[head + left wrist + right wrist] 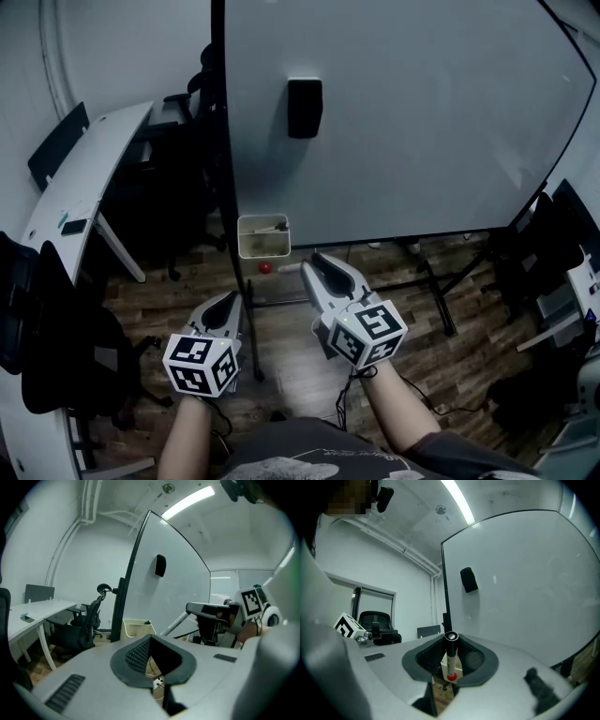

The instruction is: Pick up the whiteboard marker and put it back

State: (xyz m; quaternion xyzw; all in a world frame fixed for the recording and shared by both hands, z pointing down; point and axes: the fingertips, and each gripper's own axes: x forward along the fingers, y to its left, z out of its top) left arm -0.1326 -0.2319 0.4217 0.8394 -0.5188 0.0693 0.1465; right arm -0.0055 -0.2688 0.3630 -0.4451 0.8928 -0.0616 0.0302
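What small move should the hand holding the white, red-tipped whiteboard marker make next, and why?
Probably ease the right gripper forward and slightly up, toward the cream open-topped tray at the lower left corner of the whiteboard. Its jaws are clamped on the white marker, whose red end points at the tray but sits short of its rim, not yet inside.

Head camera above; whiteboard (403, 122) in all views.
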